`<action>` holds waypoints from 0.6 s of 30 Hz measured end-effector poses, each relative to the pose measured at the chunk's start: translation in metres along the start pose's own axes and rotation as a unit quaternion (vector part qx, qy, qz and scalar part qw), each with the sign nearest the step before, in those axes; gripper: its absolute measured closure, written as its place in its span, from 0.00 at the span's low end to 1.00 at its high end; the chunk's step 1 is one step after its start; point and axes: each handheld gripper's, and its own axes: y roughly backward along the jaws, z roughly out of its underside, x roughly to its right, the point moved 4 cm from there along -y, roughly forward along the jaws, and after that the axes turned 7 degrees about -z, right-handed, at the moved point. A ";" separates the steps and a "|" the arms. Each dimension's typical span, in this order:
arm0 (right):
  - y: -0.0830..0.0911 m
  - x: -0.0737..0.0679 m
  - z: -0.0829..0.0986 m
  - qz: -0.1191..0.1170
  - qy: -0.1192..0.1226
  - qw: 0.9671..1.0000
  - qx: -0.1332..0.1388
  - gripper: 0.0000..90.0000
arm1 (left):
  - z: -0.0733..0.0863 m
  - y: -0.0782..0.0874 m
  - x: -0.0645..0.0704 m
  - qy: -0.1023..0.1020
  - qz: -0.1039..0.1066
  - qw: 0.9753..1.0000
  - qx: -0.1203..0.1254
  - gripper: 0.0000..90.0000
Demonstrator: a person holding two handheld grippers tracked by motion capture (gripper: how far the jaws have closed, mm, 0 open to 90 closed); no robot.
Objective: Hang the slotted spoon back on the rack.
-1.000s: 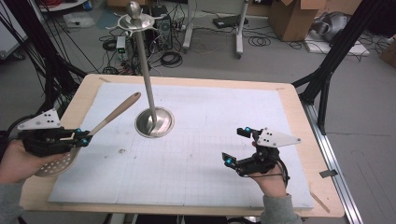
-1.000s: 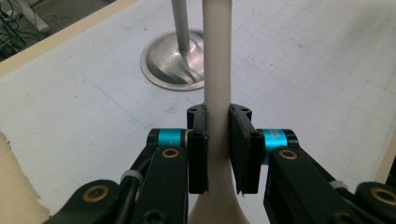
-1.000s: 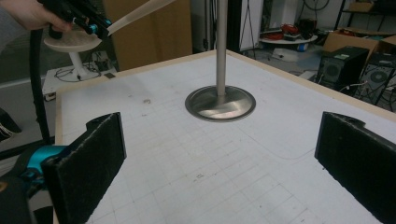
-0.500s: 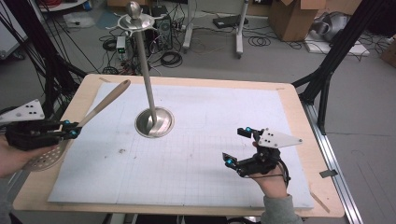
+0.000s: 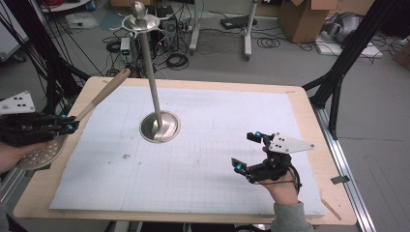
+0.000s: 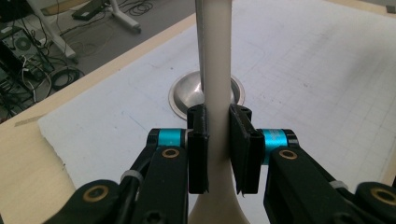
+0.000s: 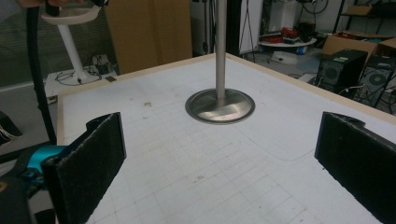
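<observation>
A skimmer with a perforated metal head (image 5: 41, 154) and a long pale handle (image 5: 104, 94) is held over the table's left edge. My left gripper (image 5: 67, 126) is shut on that handle near the head. The handle slants up and right toward the stand. In the left gripper view the jaws clamp the cream handle (image 6: 215, 70) from both sides, with the stand's base (image 6: 184, 93) behind it. A metal stand with a round base (image 5: 159, 126) and a tall pole topped by a hook ring (image 5: 140, 20) rises mid-table. My right gripper (image 5: 244, 152) hovers open at the front right, holding nothing.
A white gridded mat (image 5: 212, 145) covers the wooden table (image 5: 309, 125). In the right gripper view the stand's base (image 7: 219, 107) lies ahead between the wide-open jaws. Cables, boxes and stand legs crowd the floor beyond the far edge.
My left gripper has carried the skimmer leftward to the table's left edge, and the handle's tip has swung away from the pole. The right gripper has stayed put.
</observation>
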 end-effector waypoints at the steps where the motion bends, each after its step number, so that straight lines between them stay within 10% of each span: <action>1: 0.000 0.000 0.000 0.001 0.001 1.000 0.001 0.01 | -0.002 0.001 -0.001 0.001 0.000 1.000 0.006 0.87; 18: 0.003 0.004 0.004 0.004 -0.003 1.000 -0.002 0.01 | -0.018 0.014 -0.013 0.006 0.000 0.999 0.034 0.86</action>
